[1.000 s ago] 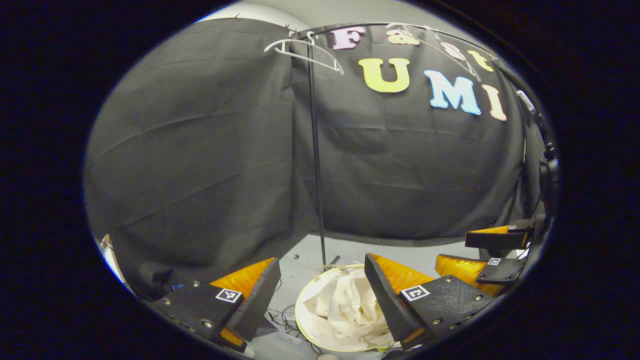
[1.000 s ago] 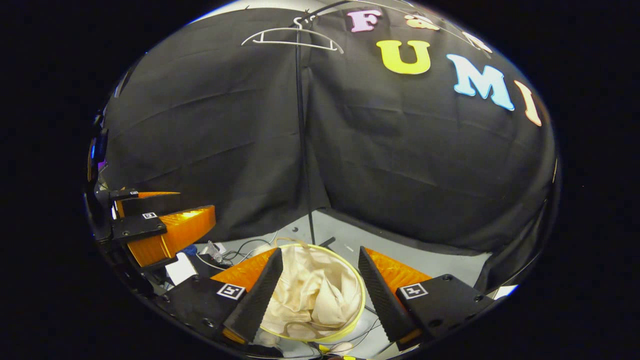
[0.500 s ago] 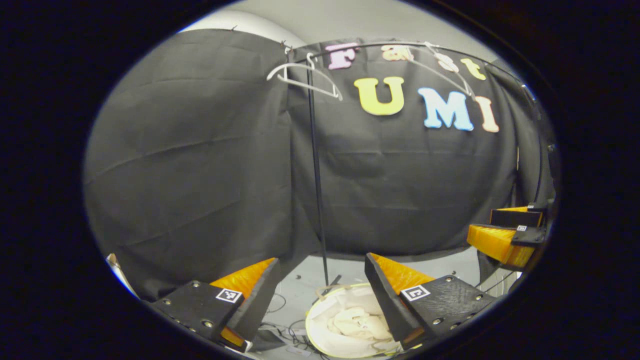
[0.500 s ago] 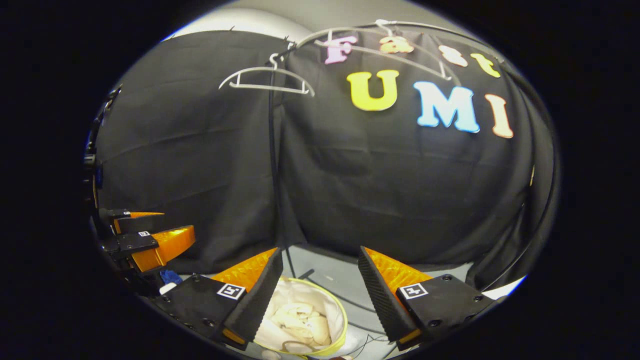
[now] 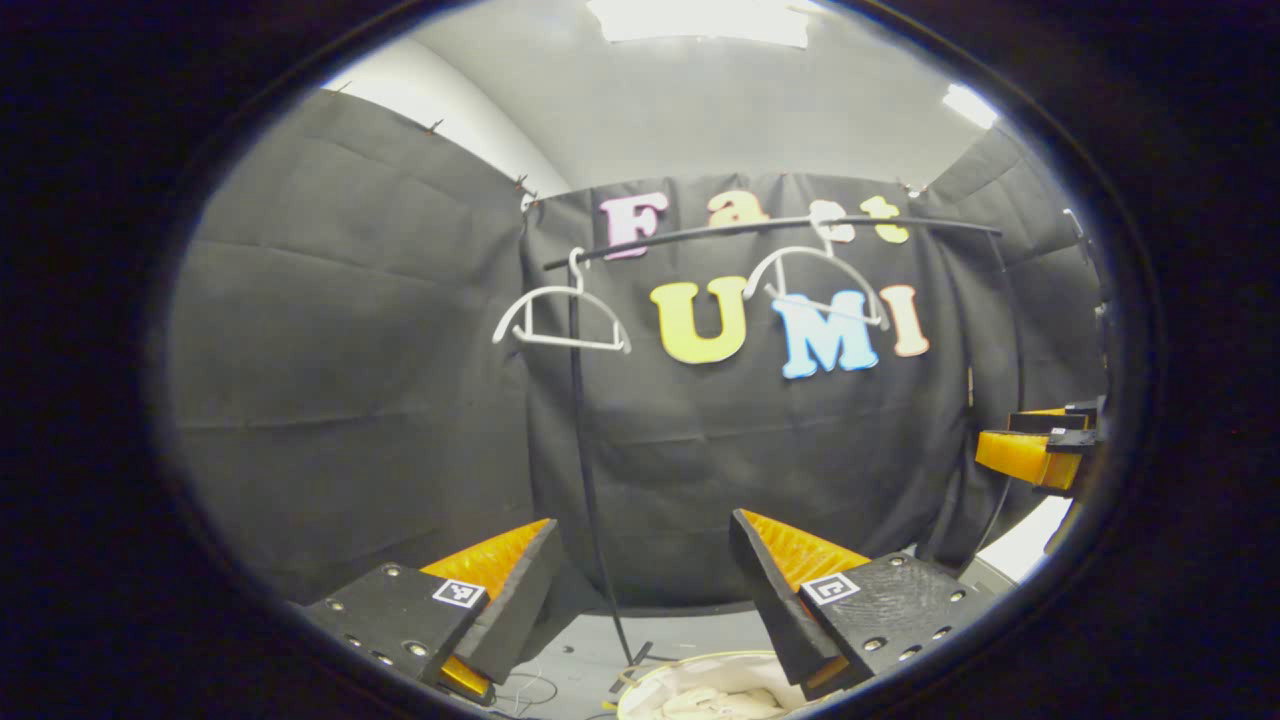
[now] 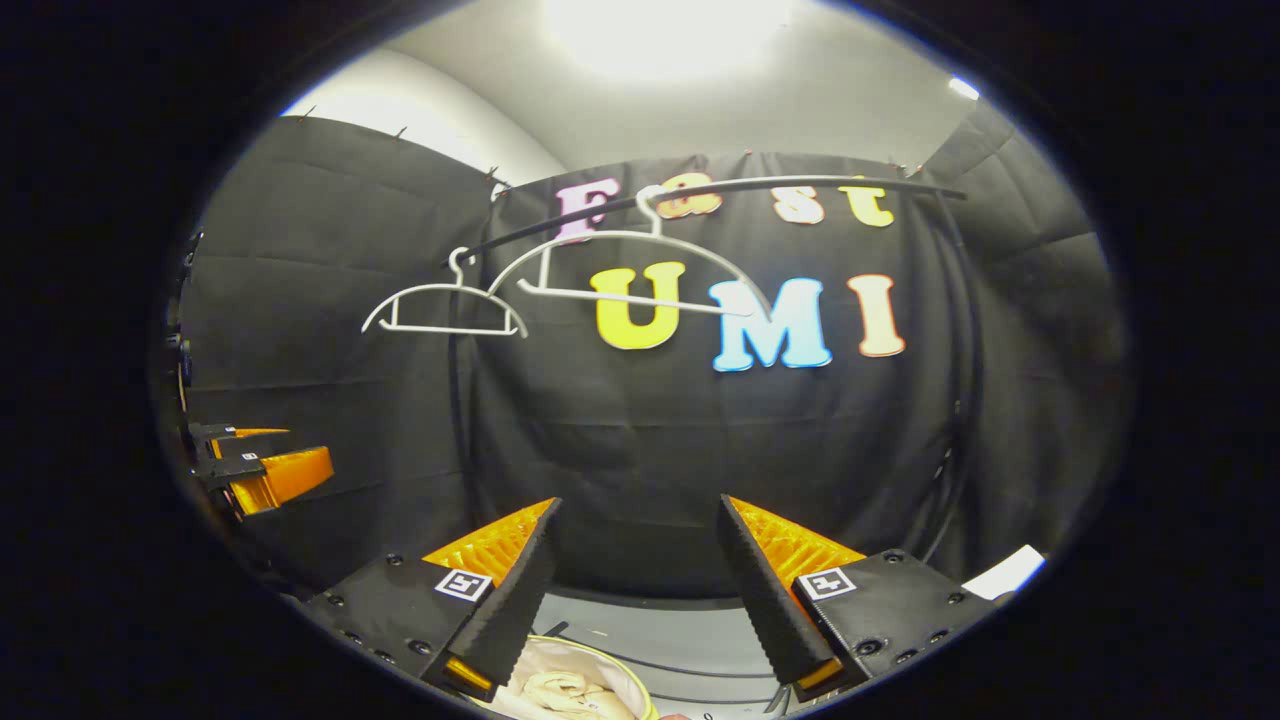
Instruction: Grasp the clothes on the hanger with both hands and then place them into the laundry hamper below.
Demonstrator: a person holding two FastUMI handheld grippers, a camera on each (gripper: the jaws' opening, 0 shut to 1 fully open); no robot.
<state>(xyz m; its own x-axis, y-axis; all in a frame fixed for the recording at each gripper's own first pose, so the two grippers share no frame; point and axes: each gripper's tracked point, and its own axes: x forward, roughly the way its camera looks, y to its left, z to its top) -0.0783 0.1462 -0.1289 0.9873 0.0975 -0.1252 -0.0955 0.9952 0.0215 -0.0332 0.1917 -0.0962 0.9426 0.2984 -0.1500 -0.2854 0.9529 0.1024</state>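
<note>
The clothes (image 6: 565, 690) lay as a pale crumpled heap inside the laundry hamper (image 6: 622, 683) on the floor, low between the fingers in the right gripper view, so the placing step looked done and the work seemed to be at its finish. Both white hangers (image 5: 560, 318) hung bare on the black rail (image 5: 770, 226). The left claw (image 5: 640, 585) was spread wide and held nothing; the right claw (image 6: 635, 585) was likewise wide and empty, both raised above the hamper and facing the booth wall. If anything remained, it would probably be only to draw the claws clear and rest. The hamper was cut off at the bottom edge of both views, so how full it was, and whether any cloth hung over its rim, could not be made out. The rail's thin upright stand (image 5: 585, 480) ran down beside the hamper, its foot partly hidden.
</note>
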